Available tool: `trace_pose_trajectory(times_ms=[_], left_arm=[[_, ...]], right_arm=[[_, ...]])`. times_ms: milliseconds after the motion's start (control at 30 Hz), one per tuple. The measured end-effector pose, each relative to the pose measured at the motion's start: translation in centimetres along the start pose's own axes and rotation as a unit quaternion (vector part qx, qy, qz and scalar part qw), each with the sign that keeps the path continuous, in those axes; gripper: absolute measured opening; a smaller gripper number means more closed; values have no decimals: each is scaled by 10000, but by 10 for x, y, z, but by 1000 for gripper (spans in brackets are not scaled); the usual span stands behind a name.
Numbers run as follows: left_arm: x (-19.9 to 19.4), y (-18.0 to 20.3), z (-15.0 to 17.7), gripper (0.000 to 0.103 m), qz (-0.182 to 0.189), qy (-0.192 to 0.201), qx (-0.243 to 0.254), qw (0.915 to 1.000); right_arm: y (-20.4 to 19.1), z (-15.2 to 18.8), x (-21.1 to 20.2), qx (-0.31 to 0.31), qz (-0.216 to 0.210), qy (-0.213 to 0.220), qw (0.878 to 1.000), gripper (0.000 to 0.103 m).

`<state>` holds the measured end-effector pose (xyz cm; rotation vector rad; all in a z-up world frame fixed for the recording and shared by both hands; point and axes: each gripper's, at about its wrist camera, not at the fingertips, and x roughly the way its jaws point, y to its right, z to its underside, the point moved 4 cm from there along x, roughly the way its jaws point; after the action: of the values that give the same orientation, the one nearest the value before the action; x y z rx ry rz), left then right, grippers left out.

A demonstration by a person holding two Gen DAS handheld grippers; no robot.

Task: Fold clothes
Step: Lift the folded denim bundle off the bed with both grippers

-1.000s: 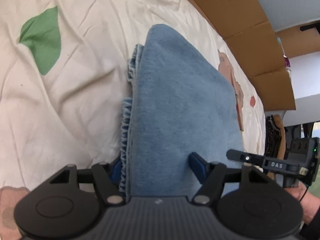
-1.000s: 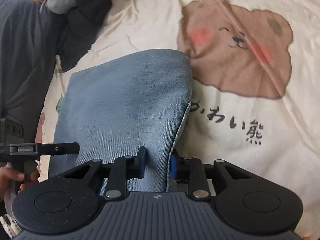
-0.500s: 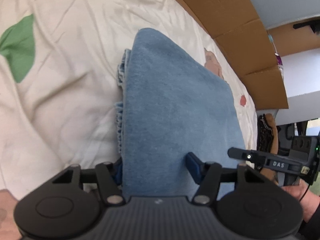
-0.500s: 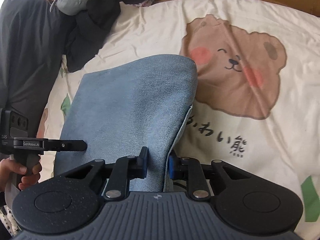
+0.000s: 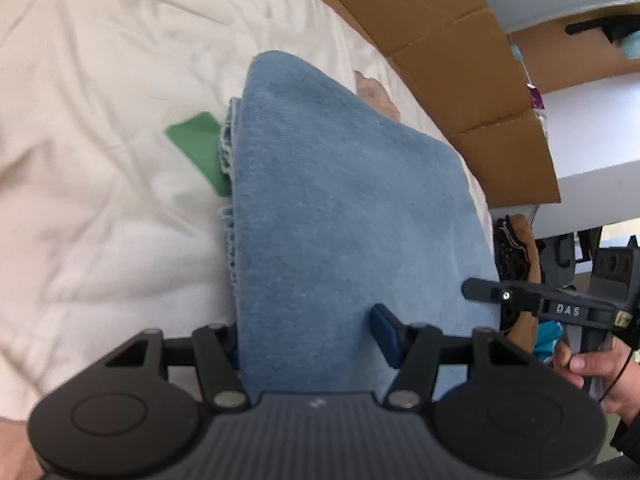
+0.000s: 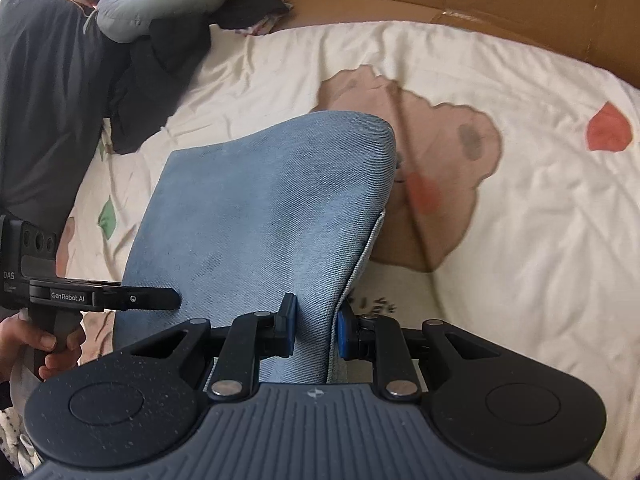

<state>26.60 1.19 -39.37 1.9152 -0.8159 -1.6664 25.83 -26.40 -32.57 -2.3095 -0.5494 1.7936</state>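
Note:
Folded light-blue jeans (image 5: 344, 216) are held up between both grippers over a cream bedsheet (image 5: 100, 168). My left gripper (image 5: 312, 340) is shut on the near left edge of the stack; the jaws stand wide around the thick layers. My right gripper (image 6: 314, 330) is shut on the near right edge of the jeans (image 6: 264, 216). The frayed hems show on the left side in the left wrist view. Each gripper shows in the other's view: the right one (image 5: 540, 300), the left one (image 6: 100, 294).
The sheet has a brown bear print (image 6: 432, 184), a green leaf (image 5: 200, 148) and a red spot (image 6: 608, 128). Cardboard (image 5: 460, 40) lines the bed's far side. Dark clothes and a grey plush (image 6: 156, 4) lie at the far left corner.
Both grippers have carried the folded jeans across the bed; the bear print and green leaf have shifted in view. The grip on the jeans is unchanged.

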Motion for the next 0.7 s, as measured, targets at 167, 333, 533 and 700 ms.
trace_pose_trajectory(times_ms=[167, 333, 533, 700], left_arm=[[16, 17, -5, 61, 72, -130, 184, 9997], [33, 32, -11, 61, 90, -230, 421, 9988], [49, 46, -10, 61, 284, -305, 701, 9967], [50, 53, -7, 61, 335, -304, 806, 9957]], right_arm=[[13, -8, -13, -170, 168, -174, 9996, 20], [25, -15, -26, -343, 154, -221, 9990, 20], [56, -9, -30, -253, 249, -184, 9992, 20], [79, -2, -22, -287, 327, -195, 9989, 20]])
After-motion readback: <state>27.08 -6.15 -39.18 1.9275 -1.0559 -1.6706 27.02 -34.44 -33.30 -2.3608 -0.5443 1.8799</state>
